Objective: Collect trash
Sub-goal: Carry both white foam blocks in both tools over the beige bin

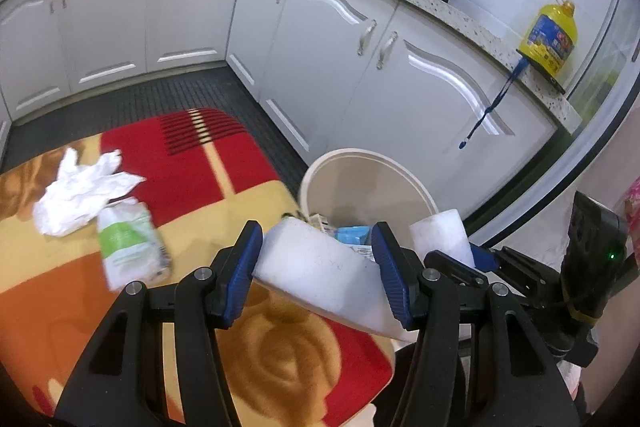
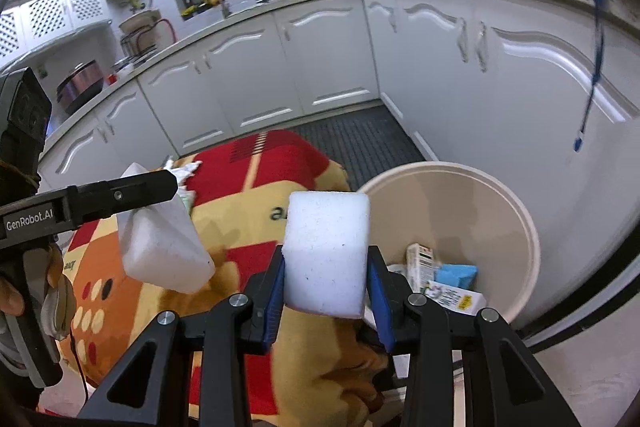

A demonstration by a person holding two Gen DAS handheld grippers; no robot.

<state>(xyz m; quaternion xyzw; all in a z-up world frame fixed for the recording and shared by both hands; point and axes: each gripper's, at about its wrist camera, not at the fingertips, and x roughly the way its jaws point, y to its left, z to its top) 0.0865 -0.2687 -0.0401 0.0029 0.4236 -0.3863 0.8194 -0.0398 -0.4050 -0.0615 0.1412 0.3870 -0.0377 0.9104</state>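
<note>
Presently noted: right gripper [image 2: 326, 277] clamped on white foam block [image 2: 328, 251], bin [image 2: 516, 215] just ahead-right, nearer this arm. Left gripper [image 1: 316, 267] clamped on second foam block [image 1: 320, 279], long axis crosswise.
</note>
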